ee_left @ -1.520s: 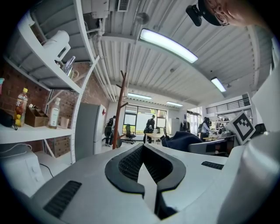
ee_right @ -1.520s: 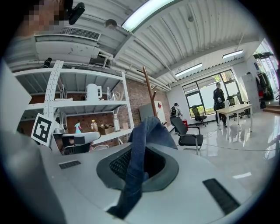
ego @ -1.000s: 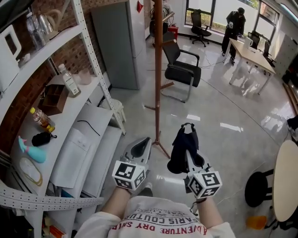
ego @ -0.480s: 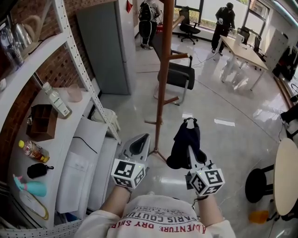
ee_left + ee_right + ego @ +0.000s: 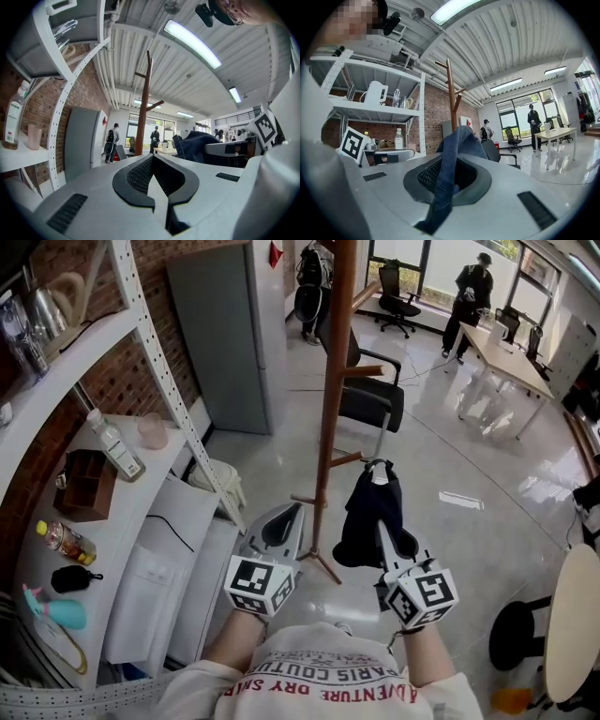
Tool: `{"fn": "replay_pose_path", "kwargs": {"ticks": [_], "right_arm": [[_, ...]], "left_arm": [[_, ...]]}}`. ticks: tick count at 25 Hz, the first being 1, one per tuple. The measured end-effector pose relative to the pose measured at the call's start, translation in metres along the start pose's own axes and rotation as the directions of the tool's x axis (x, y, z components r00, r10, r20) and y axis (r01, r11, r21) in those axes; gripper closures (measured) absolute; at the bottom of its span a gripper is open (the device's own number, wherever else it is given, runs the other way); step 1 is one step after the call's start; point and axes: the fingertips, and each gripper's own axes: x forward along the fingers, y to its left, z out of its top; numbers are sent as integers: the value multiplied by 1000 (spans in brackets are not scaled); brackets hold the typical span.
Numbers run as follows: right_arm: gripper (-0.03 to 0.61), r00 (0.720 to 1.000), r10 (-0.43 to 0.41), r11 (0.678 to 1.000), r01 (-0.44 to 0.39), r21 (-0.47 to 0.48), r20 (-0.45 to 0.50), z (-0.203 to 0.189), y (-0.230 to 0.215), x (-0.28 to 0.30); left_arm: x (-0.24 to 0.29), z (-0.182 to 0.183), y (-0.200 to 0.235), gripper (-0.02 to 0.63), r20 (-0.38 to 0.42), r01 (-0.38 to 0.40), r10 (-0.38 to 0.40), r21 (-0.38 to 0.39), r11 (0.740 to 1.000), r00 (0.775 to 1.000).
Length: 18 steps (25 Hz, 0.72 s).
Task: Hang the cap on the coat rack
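Observation:
A dark blue cap point(image 5: 373, 521) hangs from my right gripper point(image 5: 382, 514), which is shut on its fabric. In the right gripper view the cap point(image 5: 449, 173) drapes over the jaws and out of the slot. The brown wooden coat rack point(image 5: 335, 390) stands just ahead, slightly left of the cap, its pole and pegs also showing in the left gripper view point(image 5: 143, 108) and in the right gripper view point(image 5: 451, 98). My left gripper point(image 5: 284, 526) is shut and holds nothing, level with the right one, near the rack's foot. Its closed jaw tips point(image 5: 151, 161) point toward the pole.
A white metal shelf unit point(image 5: 112, 456) with bottles and a wooden box runs along the brick wall on the left. A grey cabinet point(image 5: 230, 334) stands behind it. A black office chair point(image 5: 370, 395) sits beyond the rack. A person point(image 5: 469, 296) stands by a desk far back.
The view has moved closer to the coat rack, whose pole now looms larger. Both grippers kept their pose, and the cap stays in the right one.

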Motion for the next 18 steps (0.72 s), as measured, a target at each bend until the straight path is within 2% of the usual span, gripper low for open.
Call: {"fn": "replay_pose_path", "kwargs": {"ticks": [8, 18], "right_arm": [[555, 992, 99, 992, -93, -82, 79, 57, -25, 18], [555, 957, 205, 961, -158, -226, 205, 140, -25, 31]], "left_arm": [[23, 13, -9, 607, 11, -71, 71, 12, 997, 997], [37, 6, -12, 607, -11, -109, 109, 5, 994, 994]]}}
